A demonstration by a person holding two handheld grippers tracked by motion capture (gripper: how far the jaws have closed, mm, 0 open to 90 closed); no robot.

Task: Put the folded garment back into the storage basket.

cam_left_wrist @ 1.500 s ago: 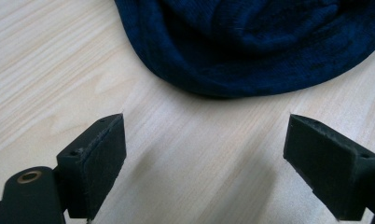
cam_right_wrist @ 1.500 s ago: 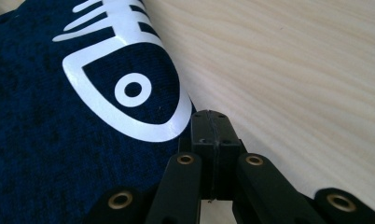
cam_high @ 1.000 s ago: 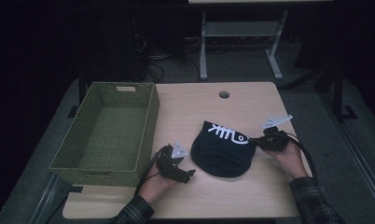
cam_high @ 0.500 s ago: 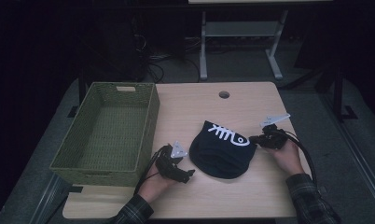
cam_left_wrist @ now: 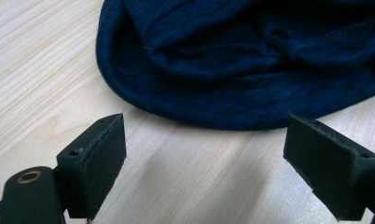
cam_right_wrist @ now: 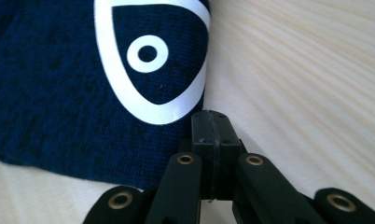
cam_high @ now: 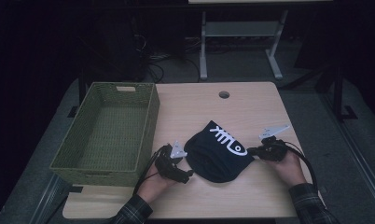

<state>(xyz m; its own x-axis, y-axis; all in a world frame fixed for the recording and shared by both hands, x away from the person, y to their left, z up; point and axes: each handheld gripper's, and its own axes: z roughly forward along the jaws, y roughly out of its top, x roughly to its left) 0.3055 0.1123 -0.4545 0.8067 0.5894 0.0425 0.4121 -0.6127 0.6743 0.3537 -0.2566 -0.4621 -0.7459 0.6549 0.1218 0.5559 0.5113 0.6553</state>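
**Dark garment gripped at one edge, basket still to be filled**

A navy garment (cam_high: 218, 151) lies bunched on the counter (cam_high: 251, 107). The right tongs (cam_right_wrist: 212, 122) are seen clenched at its edge, apparently pinching cloth; the left tongs (cam_left_wrist: 204, 154) are held released just short of it. The woven basket (cam_high: 150, 112) beside it is unobstructed.

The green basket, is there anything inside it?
Nothing shows inside the green basket; its woven floor looks bare. The near wall hides the strip of floor just behind it, so I cannot tell there.
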